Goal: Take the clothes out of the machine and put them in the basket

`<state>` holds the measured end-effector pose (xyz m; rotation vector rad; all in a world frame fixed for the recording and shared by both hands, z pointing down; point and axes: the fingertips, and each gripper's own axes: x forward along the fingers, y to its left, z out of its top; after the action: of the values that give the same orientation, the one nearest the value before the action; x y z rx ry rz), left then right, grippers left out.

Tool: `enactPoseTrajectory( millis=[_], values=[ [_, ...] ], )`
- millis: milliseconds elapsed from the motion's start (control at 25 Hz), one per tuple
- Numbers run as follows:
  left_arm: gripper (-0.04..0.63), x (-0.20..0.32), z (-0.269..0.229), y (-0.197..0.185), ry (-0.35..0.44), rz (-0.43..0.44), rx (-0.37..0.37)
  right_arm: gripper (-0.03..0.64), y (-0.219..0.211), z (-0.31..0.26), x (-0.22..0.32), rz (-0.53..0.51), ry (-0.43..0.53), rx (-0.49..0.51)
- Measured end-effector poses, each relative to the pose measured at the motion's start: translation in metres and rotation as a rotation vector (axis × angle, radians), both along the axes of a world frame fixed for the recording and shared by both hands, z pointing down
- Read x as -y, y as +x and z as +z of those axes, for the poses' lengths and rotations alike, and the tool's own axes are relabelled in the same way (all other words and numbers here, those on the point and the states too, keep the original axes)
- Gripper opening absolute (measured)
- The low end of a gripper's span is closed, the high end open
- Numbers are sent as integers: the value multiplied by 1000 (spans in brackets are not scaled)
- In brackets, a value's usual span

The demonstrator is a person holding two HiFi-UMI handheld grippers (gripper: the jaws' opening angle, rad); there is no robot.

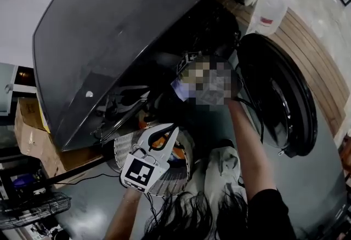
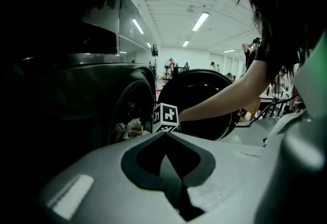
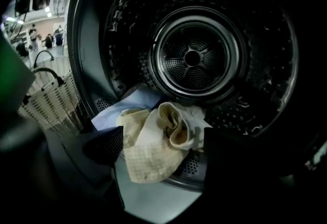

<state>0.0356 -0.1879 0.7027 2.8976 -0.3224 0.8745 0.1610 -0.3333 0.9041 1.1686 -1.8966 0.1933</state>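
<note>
Right gripper view: right gripper (image 3: 163,149) jaws spread wide either side of cream cloth (image 3: 145,159) at near edge of drum (image 3: 193,59), not pinching. Left gripper (image 2: 167,141) jaws clenched, empty, over basket (image 1: 125,148).

Right tongs (image 3: 161,147) spread around cream clothes (image 3: 147,159) in drum (image 3: 193,58).

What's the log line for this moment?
right tool: open, flanking cream checked cloth in perforated steel drum | left tool: shut, empty
</note>
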Motion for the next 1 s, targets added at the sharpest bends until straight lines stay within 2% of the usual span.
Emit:
enactPoseTrajectory(
  millis=[160,240,320,360,400,480,600,800,1000],
  values=[
    [2,10,5,-12,11,-46,17,499,-10,23,11,-96,-57,-91],
    [2,15,6,-15,13,-69,17,448,-10,38,11,-118,-93,-125],
    [1,17,4,-16,20,-78,18,350,-10,52,6,-111,-127,-137],
    [2,17,4,-18,21,-85,21,262,-9,58,3,-93,-136,-133],
    [0,17,5,-19,18,-94,24,189,-8,61,0,-63,-138,-120],
    [0,16,7,-21,10,-110,29,94,-2,61,-4,23,-118,-70],
    [0,12,8,-27,-3,-123,31,63,-2,46,-10,139,-72,42],
    [1,-3,-2,-25,-56,-131,57,29,-2,-6,-34,265,-9,226],
    [1,-12,-29,-11,-64,-93,48,29,-5,-50,-69,286,-22,309]
  ],
)
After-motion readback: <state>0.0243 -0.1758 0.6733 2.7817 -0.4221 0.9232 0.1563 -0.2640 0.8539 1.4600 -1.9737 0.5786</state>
